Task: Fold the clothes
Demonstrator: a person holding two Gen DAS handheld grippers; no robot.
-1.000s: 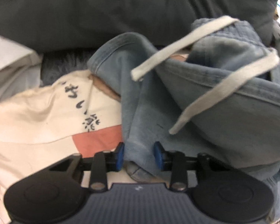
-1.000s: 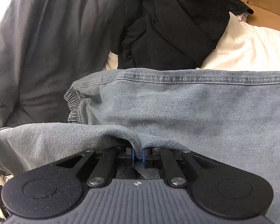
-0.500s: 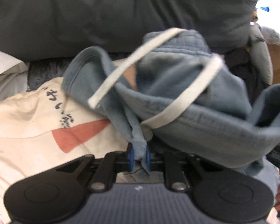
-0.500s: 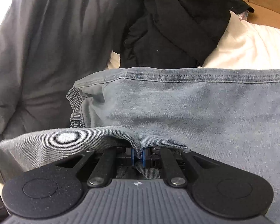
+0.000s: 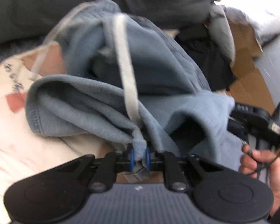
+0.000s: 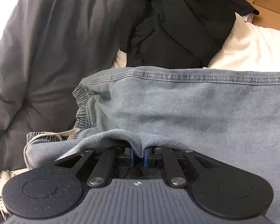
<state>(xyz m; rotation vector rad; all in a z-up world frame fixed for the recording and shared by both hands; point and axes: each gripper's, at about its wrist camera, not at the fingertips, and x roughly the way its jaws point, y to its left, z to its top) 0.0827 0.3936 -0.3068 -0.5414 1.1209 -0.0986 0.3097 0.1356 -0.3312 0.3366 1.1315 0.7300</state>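
The blue denim drawstring pants (image 5: 158,71) hang bunched in the left wrist view, a white drawstring (image 5: 127,71) draped across them. My left gripper (image 5: 139,154) is shut on a fold of their edge and holds it lifted. In the right wrist view the pants (image 6: 196,108) spread flat, with the elastic waistband (image 6: 82,108) at the left and the drawstring (image 6: 46,136) below it. My right gripper (image 6: 138,155) pinches a ridge of the cloth; its jaws are opening slightly with the fabric still pressed between the pads. The right gripper (image 5: 252,123) and the hand (image 5: 261,162) holding it show at the right edge.
A dark grey padded cover (image 5: 84,3) lies behind. A cream cloth with black print and a red patch (image 5: 15,100) lies under the pants at left. Black clothes (image 6: 177,33), a white pillow (image 6: 252,50) and brown cardboard (image 5: 252,85) sit at the back right.
The left gripper closed on the pants' edge, then rose and moved right with it, bunching the cloth. The right gripper stayed put; the drawstring slid into its view.
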